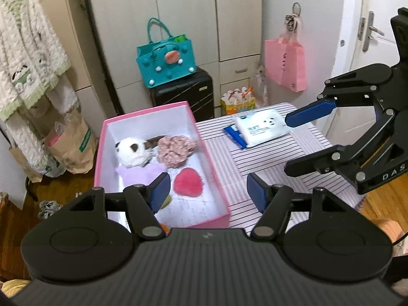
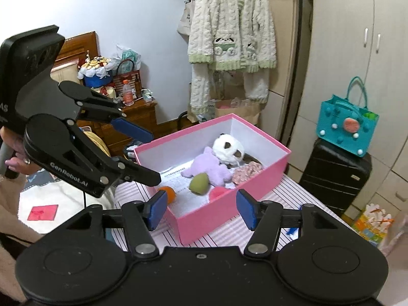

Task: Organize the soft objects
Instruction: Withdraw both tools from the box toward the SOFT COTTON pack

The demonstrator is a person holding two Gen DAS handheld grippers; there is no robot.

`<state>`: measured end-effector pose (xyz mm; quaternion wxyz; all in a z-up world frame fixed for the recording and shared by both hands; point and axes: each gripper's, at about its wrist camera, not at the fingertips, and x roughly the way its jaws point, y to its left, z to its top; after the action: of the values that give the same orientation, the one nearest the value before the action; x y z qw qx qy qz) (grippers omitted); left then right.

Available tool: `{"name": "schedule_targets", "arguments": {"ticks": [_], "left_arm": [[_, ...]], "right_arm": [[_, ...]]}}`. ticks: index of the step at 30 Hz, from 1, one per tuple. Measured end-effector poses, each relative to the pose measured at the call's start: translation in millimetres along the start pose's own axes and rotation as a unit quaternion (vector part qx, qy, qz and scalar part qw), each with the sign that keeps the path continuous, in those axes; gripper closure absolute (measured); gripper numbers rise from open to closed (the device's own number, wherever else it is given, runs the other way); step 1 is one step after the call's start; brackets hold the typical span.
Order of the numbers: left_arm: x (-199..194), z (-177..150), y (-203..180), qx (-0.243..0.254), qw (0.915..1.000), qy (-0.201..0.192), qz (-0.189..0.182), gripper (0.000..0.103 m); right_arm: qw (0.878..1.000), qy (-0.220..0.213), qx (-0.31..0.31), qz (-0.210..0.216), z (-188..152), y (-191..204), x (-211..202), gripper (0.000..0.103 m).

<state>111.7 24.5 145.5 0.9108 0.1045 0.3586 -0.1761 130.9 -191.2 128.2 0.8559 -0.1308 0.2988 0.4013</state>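
A pink box [image 1: 150,113] [image 2: 260,178] stands on the striped tablecloth [image 1: 255,168]. Inside lie a white panda plush [image 1: 134,151] [image 2: 228,148], a lilac plush [image 2: 207,169], a floral scrunchie [image 1: 174,149] [image 2: 246,172], a red heart puff [image 1: 188,181], a green sponge [image 2: 199,183] and an orange ball [image 2: 169,193]. My left gripper [image 1: 207,191] hangs open above the box's near right edge, nothing between its fingers. My right gripper [image 2: 200,209] is open and empty too, over the box's near corner. Each gripper also shows in the other's view: the right gripper [image 1: 290,145] and the left gripper [image 2: 153,155].
A white tissue pack [image 1: 260,126] and a blue packet [image 1: 234,134] lie at the table's far end. A black suitcase [image 1: 186,93] with a teal bag [image 1: 165,61] stands behind, beside cupboards. A pink bag [image 1: 285,63] hangs on the wall; a fluffy robe [image 2: 229,40] hangs nearby.
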Motion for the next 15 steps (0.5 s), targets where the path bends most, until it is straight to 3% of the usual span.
{"name": "schedule_targets", "arguments": {"ticks": [10, 12, 14, 15], "left_arm": [[27.0, 16.6, -31.6, -0.01, 0.9994, 0.02, -0.027, 0.036], [35.2, 20.0, -39.4, -0.016, 0.9992, 0.018, -0.03, 0.034], [44.1, 22.4, -46.6, -0.023, 0.9993, 0.009, -0.03, 0.025], [48.1, 22.9, -51.1, -0.027, 0.9994, -0.002, -0.022, 0.024]], "right_arm": [[0.998, -0.028, 0.046, -0.035, -38.2, -35.5, -34.5, 0.031], [0.997, -0.034, 0.062, -0.042, -46.0, -47.4, -38.2, 0.027], [0.995, -0.044, 0.075, -0.048, -53.8, -57.8, -41.8, 0.013], [0.994, -0.05, 0.081, -0.051, -57.8, -64.2, -43.4, 0.012]]}}
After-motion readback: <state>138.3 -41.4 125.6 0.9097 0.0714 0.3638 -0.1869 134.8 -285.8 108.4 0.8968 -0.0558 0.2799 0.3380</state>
